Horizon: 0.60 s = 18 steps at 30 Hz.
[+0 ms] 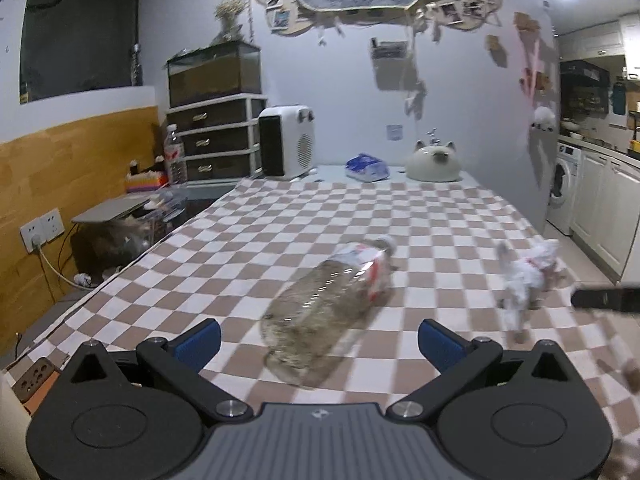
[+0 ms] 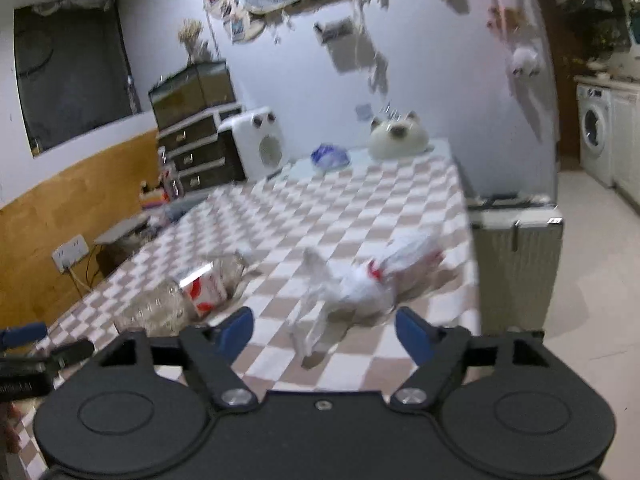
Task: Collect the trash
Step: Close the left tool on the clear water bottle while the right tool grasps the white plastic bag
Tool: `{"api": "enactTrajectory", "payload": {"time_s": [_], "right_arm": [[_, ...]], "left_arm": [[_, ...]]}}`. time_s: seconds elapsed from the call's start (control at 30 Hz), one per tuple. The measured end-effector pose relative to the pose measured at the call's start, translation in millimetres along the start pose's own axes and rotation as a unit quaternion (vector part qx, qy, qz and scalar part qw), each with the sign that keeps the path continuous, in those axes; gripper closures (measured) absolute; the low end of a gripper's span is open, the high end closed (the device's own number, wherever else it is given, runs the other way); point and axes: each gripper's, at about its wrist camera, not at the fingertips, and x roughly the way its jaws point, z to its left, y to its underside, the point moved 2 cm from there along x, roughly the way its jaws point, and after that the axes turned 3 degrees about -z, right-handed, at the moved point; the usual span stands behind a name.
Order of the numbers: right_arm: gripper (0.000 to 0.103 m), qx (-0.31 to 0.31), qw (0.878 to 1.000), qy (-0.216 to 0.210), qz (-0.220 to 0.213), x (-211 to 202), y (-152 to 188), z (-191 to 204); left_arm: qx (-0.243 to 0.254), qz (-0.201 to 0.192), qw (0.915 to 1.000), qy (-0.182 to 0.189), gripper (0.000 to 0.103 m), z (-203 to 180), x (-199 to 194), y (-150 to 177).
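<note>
Item 1. Left gripper (image 1: 319,340), black frame with blue pads: jaws spread wide, holding nothing. Directly ahead of the gap, base end nearest, lies a clear crushed plastic bottle with a red-and-white label (image 1: 328,300), on its side on the brown-and-white checked tablecloth (image 1: 320,216), cap end pointing away.

Item 2. Right gripper (image 2: 324,330), same build: jaws spread wide, holding nothing. Just ahead of the gap, slightly toward its right finger, lies a crumpled white plastic bag with red print (image 2: 360,280); a loose tail of it trails back toward the jaws. The bottle sits off its left finger.

Item 3. Step in hand, as judged: approach, one trash piece lined up per gripper; nothing lifted yet. Next move calls for each gripper to advance until its item sits between the pads, then close. The bottle is wide and slick and may roll; the bag is limp and needs a bunched part.

Item 4. Containers: a grey-green lidded bin (image 2: 516,256) stands on the floor beyond the table edge, right of the right jaws; contents not visible. A glass tank (image 1: 214,74) on a drawer unit (image 1: 218,138), far ahead-left; contents unclear.
</note>
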Motion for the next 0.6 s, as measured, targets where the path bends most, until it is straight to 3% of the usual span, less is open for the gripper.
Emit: {"api": "enactTrajectory", "payload": {"time_s": [0.1,0.3,0.43,0.5,0.6], "right_arm": [[0.046,-0.002,1.000,-0.002,0.031,22,14,6],[0.051,-0.010,0.999,0.000,0.033,55,20,16],[0.057,-0.031,0.999,-0.006,0.024,74,16,26],[0.079,-0.052,0.998,-0.011,0.026,81,15,31],[0.101,-0.062,0.997,-0.021,0.045,82,17,31]], "left_arm": [[-0.012,0.003,0.9999,0.007,0.000,16,15,5],[-0.029,0.009,0.9988,0.039,0.000,32,44,11],[-0.017,0.020,0.9990,0.037,0.001,30,63,14],[-0.013,0.025,0.9990,0.036,0.001,30,71,15],[-0.012,0.031,0.9986,0.042,0.001,33,82,16]]}}
